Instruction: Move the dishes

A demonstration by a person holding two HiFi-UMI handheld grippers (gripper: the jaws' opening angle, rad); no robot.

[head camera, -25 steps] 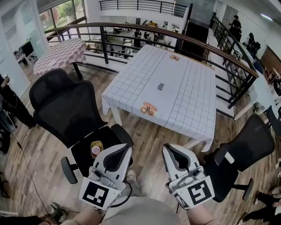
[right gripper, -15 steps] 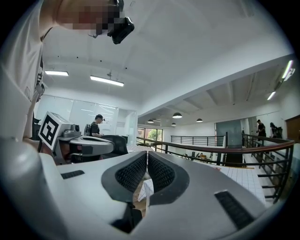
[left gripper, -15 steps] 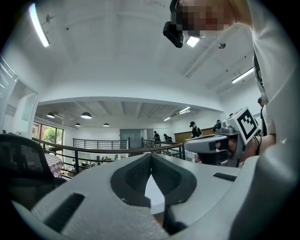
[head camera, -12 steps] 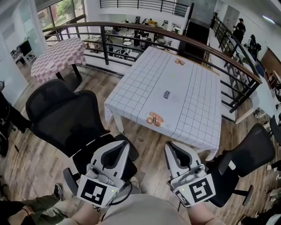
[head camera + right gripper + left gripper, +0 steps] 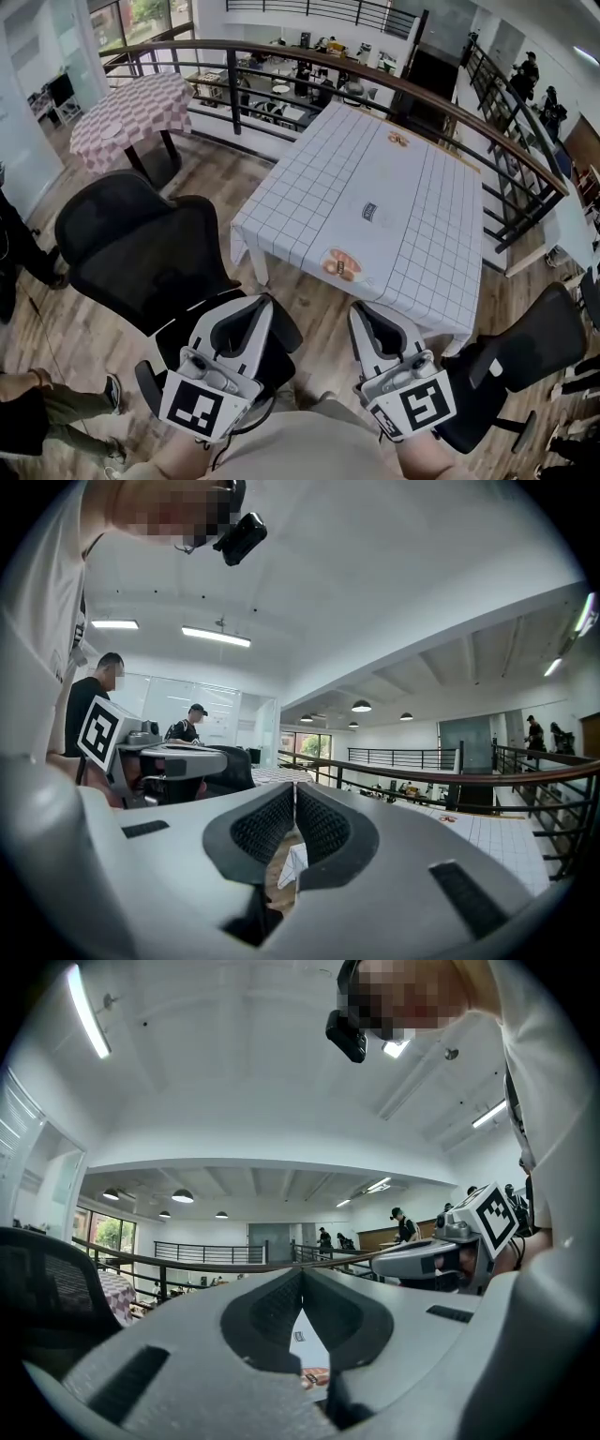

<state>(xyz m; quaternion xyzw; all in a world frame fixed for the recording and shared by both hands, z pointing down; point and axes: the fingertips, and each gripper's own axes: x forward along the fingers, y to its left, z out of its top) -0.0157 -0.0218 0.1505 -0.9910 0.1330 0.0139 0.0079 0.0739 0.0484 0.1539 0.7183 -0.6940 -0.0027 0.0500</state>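
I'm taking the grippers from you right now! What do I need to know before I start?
Left gripper: shut, empty, held level in front of the body.
Right gripper: shut, empty, level beside it.
Dishes: on the grid-cloth table ahead. One orange-brown dish sits near the front edge, a small dark item mid-table, another dish at the far end; too small to tell more.
Done: nothing, by the look of it; neither gripper is at the table.
Left: probably step past the black chair, open the jaws and start with the nearest dish.
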